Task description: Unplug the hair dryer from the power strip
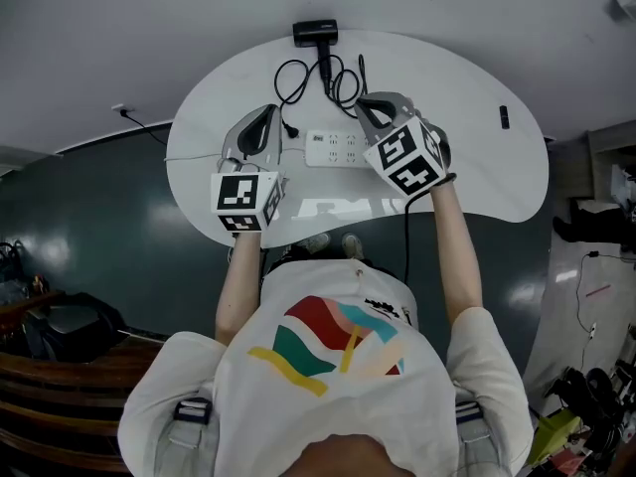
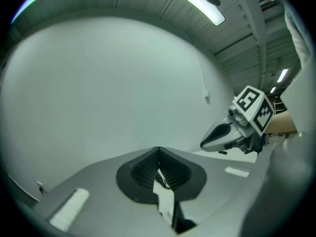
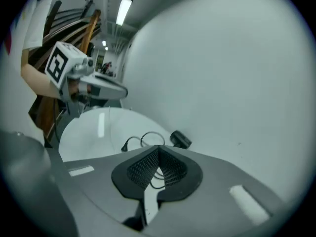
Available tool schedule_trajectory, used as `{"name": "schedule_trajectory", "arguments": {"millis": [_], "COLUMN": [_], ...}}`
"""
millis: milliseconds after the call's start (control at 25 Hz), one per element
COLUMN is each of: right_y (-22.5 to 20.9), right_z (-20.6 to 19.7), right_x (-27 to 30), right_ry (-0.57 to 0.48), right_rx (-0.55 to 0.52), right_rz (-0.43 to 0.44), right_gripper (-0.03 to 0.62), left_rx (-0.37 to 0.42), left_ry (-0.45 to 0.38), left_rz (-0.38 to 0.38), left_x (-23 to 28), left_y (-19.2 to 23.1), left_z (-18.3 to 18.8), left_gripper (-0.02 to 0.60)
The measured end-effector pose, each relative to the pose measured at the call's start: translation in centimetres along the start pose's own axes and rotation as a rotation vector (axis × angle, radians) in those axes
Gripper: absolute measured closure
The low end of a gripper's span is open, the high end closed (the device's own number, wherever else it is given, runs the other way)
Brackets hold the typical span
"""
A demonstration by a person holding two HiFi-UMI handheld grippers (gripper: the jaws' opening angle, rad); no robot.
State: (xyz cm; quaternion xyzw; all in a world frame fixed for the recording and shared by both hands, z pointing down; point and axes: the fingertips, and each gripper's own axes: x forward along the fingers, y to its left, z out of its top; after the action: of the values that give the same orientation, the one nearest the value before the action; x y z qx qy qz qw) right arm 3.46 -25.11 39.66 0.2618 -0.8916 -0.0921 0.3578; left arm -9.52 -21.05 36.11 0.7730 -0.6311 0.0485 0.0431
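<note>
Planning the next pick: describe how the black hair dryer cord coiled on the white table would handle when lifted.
Likely floppy: the black cord lies in loose loops, so it should sag and uncoil. Probably light, yet it may tug the black hair dryer it joins.

White T-shirt [image 1: 328, 405], colourful print [image 1: 328, 351], perhaps shoulder straps [image 1: 194, 410], grey left gripper [image 2: 158, 152], right gripper [image 3: 159, 149]

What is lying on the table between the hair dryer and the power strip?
Only the black cord, in loose loops, lies between the hair dryer and the power strip; the head view shows it.
</note>
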Motion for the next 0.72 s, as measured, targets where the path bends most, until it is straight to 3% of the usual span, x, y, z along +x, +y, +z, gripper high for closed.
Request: {"name": "schedule_trajectory", "arguments": {"millis": [160, 320, 440, 720], "right_y": [-0.8, -0.6, -0.5, 0.3], "right_z": [4.1, 3.8, 1.9, 0.8], "right_x": [-6.5, -11.0, -12.2, -11.7], "right_ry": [-0.315, -0.538, -0.574, -0.519], "right_rx": [0.205, 0.502, 0.594, 0.533], "right_rz": [-0.211, -0.283, -0.328, -0.376], "right_gripper": [0.58, 0.58, 0.582, 0.582], "left_rx": [0.012, 0.026, 0.044, 0.062], "left_ry": [-0.049, -0.095, -0.117, -0.125], "left_rz": [-0.001, 0.005, -0.004, -0.012], "left_x": [-0.5, -1.3, -1.5, -1.6], "left_y": [-1.2, -2.1, -2.8, -3.4], "left_z": [1.7, 3.2, 4.1, 4.4], "left_gripper": [0.581, 0.581, 0.581, 0.581]}}
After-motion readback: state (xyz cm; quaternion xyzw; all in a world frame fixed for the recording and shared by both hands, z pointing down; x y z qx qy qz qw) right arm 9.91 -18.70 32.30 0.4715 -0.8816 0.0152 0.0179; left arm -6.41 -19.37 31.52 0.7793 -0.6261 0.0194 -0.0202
